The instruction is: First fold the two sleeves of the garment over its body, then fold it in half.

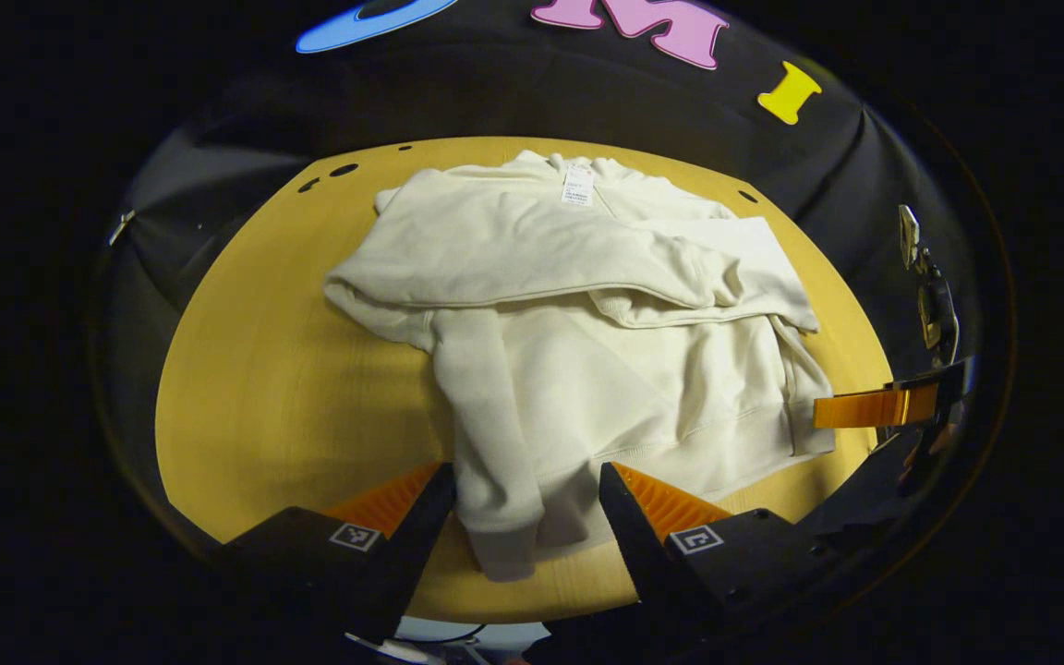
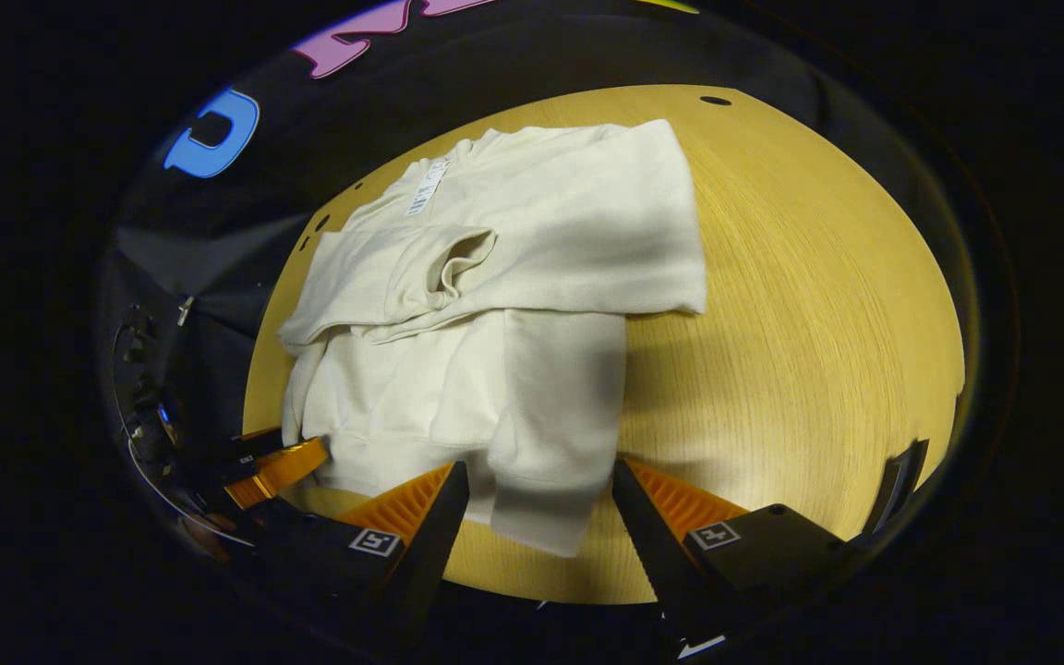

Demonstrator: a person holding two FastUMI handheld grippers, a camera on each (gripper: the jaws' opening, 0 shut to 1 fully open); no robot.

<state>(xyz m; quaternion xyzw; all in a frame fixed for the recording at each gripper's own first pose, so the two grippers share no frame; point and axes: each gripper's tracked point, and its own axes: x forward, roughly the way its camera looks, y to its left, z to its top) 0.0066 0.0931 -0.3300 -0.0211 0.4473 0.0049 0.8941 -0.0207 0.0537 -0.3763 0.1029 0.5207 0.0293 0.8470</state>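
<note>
A cream garment (image 1: 578, 332), a sweatshirt with a neck label (image 1: 577, 185), lies flat on a round wooden tabletop (image 1: 255, 388), its collar toward the far edge by the booth wall and its hem toward the near edge. One sleeve (image 1: 532, 259) is folded across the chest, running side to side. The other sleeve (image 1: 490, 434) hangs straight down the body, its cuff (image 1: 504, 550) reaching past the hem, close to the near edge of the tabletop.

In the left gripper view, the left claw (image 1: 525, 503) is wide open at the near edge, its fingers standing either side of that cuff and apart from it, gripping nothing. In this view bare wood stretches broadly on the left of the garment out to the tabletop's rim, while on the right the garment's side comes close to the edge. There the right claw (image 1: 878, 406) shows beside the hem corner; whether it touches the cloth I cannot tell.

In the right gripper view, the right claw (image 2: 539, 503) is likewise spread wide with nothing pinched, the cuff (image 2: 541, 517) of the hanging sleeve lying between its fingers without contact on either side. A large open stretch of tabletop (image 2: 818, 323) lies to the right of the garment (image 2: 495, 305) here. At the left, the left claw (image 2: 278, 466) shows near the hem corner by the tabletop's edge. Small dark holes (image 1: 344, 170) dot the far edge of the wood.
</note>
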